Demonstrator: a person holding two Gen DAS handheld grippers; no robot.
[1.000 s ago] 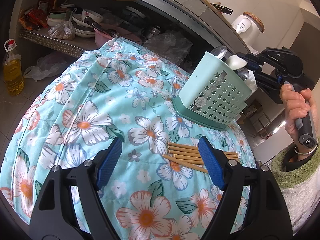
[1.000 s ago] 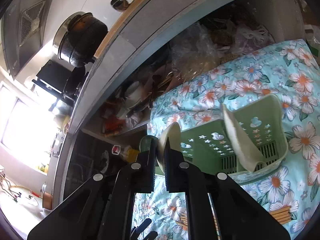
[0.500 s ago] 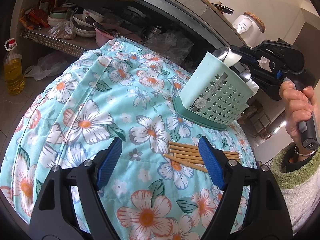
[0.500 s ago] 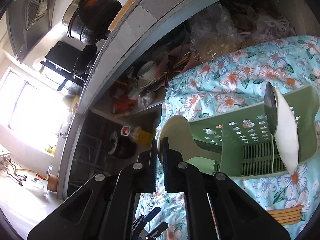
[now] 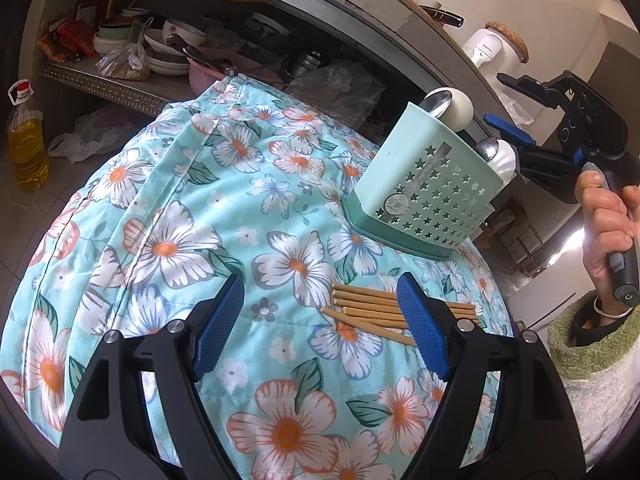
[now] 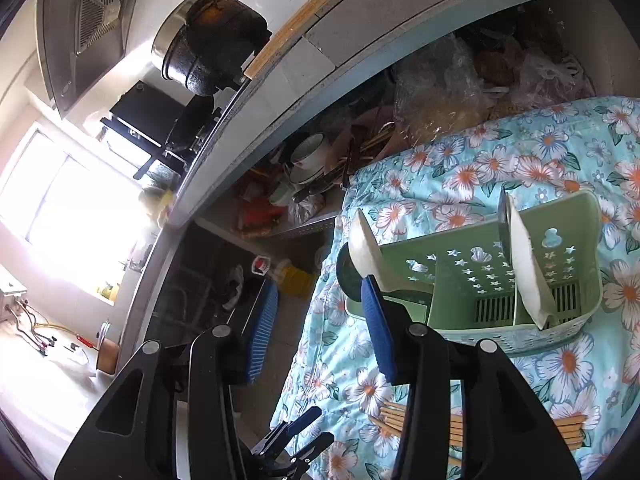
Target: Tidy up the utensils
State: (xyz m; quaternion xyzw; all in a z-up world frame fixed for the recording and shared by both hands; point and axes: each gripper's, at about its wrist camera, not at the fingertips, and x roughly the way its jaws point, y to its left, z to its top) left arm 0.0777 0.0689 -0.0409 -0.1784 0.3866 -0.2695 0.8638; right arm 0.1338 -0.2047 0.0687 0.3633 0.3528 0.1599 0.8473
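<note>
**Spoons Are In, Chopsticks Are Waiting**

We are sorting utensils on a flowered quilt (image 5: 168, 216), taking the green holder (image 5: 424, 192) as our landmark. Well to the near left of the holder, our left gripper (image 5: 320, 320) is hovering with its jaws spread wide and nothing between them. Just in front of the holder, a bundle of wooden chopsticks (image 5: 368, 308) is lying loose on the quilt, apparently the work still left. Inside the holder, two white spoons (image 5: 460, 108) and two metal spoons (image 5: 438, 102) are standing upright in pairs, one pair at each end. To the holder's right, our right gripper (image 6: 316, 328) is parting its jaws; we are seeing nothing between them, the nearest white spoon resting free in its compartment. We are judging the spoons done and the chopsticks next.
</note>
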